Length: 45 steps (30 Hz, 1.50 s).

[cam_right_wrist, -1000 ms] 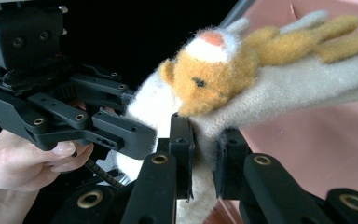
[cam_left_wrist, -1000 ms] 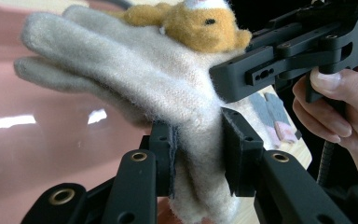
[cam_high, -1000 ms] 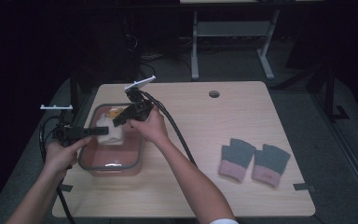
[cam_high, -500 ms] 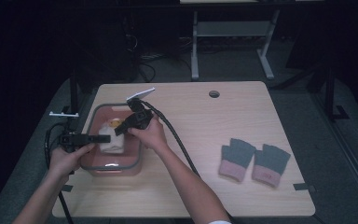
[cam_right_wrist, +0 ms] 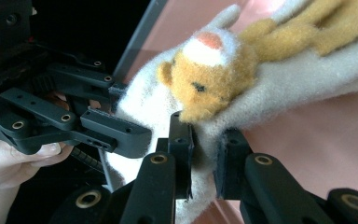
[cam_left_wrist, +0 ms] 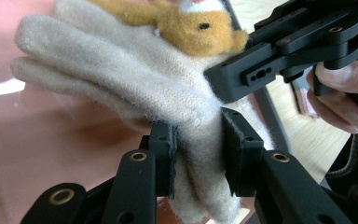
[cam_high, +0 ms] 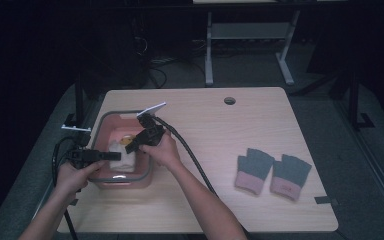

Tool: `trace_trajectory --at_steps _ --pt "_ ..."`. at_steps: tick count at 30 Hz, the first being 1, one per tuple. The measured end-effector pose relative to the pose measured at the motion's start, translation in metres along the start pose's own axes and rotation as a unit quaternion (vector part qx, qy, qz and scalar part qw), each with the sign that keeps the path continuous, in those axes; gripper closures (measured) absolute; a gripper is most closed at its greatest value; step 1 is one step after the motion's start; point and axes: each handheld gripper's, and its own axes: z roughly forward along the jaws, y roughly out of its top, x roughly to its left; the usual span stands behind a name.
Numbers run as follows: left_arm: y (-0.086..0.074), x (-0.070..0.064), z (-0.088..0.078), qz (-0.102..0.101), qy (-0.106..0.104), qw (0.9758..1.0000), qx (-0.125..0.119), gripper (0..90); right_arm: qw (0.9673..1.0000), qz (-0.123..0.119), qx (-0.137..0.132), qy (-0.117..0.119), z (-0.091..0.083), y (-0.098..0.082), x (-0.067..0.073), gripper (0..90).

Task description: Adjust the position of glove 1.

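High view: a cream knit glove (cam_high: pixel 121 151) with a small orange plush animal (cam_high: pixel 125 141) sewn on it sits over the inside of a pink tub (cam_high: pixel 111 121) with a grey rim, at the left of the wooden worktop (cam_high: pixel 220 130). The left tongs (cam_high: pixel 111 156) come in from the tub's left edge, the right tongs (cam_high: pixel 131 146) from its right, and both meet at the glove. In the left gripper view the two pads are clamped on the glove's cuff end, fabric pinched between them, with the right tongs pressed against the glove just beside. In the right gripper view the pads are closed on a fold of the glove right under the plush animal. A pair of grey-and-pink fingerless gloves (cam_high: pixel 272 172) lies flat on the worktop, well apart to the right.
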Motion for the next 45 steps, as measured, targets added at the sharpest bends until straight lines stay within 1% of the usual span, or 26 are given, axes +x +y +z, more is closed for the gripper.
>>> trace_trajectory --at_steps 1,2,5,6,8,11,12,13,15,16,17,19,22,25,26,27,29,30,32,34,35,36,40,42,43,45 --pt "-0.001 -0.001 0.001 0.003 0.009 0.9999 0.008 67.8 1.0 0.001 0.006 -0.006 0.002 -0.001 0.0 79.0" --pt "-0.001 -0.001 0.001 0.003 0.009 0.9999 0.008 67.8 1.0 0.002 0.007 -0.006 0.003 -0.001 0.0 78.7" --pt "-0.002 -0.003 0.003 0.006 0.024 0.9996 0.014 67.8 0.9999 0.002 0.012 -0.01 0.004 -0.002 -0.001 78.3" --pt "-0.002 -0.003 0.003 0.008 0.026 0.9995 0.015 67.8 0.9998 0.005 0.018 -0.01 0.005 -0.001 -0.001 78.1" --pt "-0.003 -0.003 0.004 0.008 0.03 0.9994 0.014 67.8 0.9998 0.004 0.019 -0.01 0.004 -0.001 -0.001 77.5" --pt "-0.004 -0.004 0.005 0.011 0.041 0.9989 0.022 67.8 0.9996 0.005 0.025 -0.013 0.004 -0.001 -0.001 77.1" --pt "-0.005 -0.004 0.006 0.011 0.042 0.9988 0.023 67.8 0.9994 0.005 0.03 -0.017 0.003 -0.001 -0.001 76.7" --pt "-0.005 -0.004 0.007 0.012 0.044 0.9986 0.025 67.8 0.9989 0.003 0.037 -0.027 0.003 -0.001 0.001 76.2" --pt "-0.005 -0.004 0.008 0.013 0.048 0.9984 0.027 67.8 0.9987 0.003 0.04 -0.031 0.002 -0.002 0.001 76.1" --pt "-0.006 -0.004 0.008 0.013 0.05 0.9983 0.026 67.7 0.9984 -0.001 0.042 -0.037 0.0 -0.002 0.002 75.8" --pt "-0.006 -0.004 0.008 0.013 0.057 0.998 0.024 67.8 0.9984 -0.003 0.042 -0.039 -0.001 -0.002 0.002 75.7" --pt "-0.007 -0.004 0.008 0.012 0.061 0.9977 0.026 67.7 0.9985 -0.005 0.039 -0.038 -0.004 -0.001 0.003 75.4" --pt "-0.007 -0.004 0.008 0.012 0.063 0.9976 0.026 67.8 0.9985 -0.002 0.036 -0.041 -0.009 0.0 0.005 75.2" --pt "-0.007 -0.005 0.009 0.022 0.073 0.9965 0.034 67.7 0.9979 -0.005 0.038 -0.052 -0.011 0.0 0.006 74.0" --pt "-0.007 -0.006 0.01 0.015 0.072 0.9969 0.028 67.7 0.9979 -0.008 0.039 -0.051 -0.011 0.0 0.005 73.7" --pt "-0.007 -0.006 0.01 0.016 0.074 0.9967 0.029 67.6 0.9978 -0.006 0.039 -0.053 -0.012 0.0 0.006 73.5" --pt "-0.006 -0.005 0.008 0.022 0.079 0.9959 0.036 67.4 0.9981 -0.008 0.036 -0.051 -0.014 0.0 0.006 72.9" --pt "-0.006 -0.005 0.008 0.019 0.08 0.996 0.035 67.1 0.9979 -0.011 0.035 -0.053 -0.014 0.0 0.006 72.8" --pt "-0.006 -0.004 0.008 0.02 0.086 0.9953 0.041 66.5 0.9979 -0.01 0.035 -0.054 -0.016 -0.001 0.008 72.0" --pt "-0.007 -0.004 0.007 0.02 0.089 0.995 0.042 63.0 0.9983 -0.012 0.029 -0.049 -0.018 -0.001 0.008 71.6" --pt "-0.007 -0.003 0.007 0.019 0.092 0.9948 0.039 63.0 0.9985 -0.015 0.026 -0.047 -0.019 -0.001 0.008 71.6" --pt "-0.006 -0.004 0.006 0.021 0.093 0.9947 0.04 61.7 0.9984 -0.014 0.024 -0.05 -0.021 -0.001 0.009 71.6" --pt "-0.001 -0.006 -0.003 0.02 0.095 0.9951 0.022 58.2 0.9986 -0.017 0.021 -0.047 -0.023 -0.002 0.009 70.6" --pt "0.0 -0.007 -0.005 0.021 0.096 0.995 0.019 58.2 0.9984 -0.018 0.023 -0.048 -0.025 -0.003 0.01 70.2" --pt "0.002 -0.009 -0.007 0.031 0.103 0.994 0.02 58.4 0.9984 -0.02 0.019 -0.049 -0.025 -0.003 0.009 70.0" --pt "0.002 -0.011 -0.007 0.032 0.104 0.9938 0.022 60.1 0.9985 -0.023 0.017 -0.046 -0.026 -0.004 0.009 69.7"
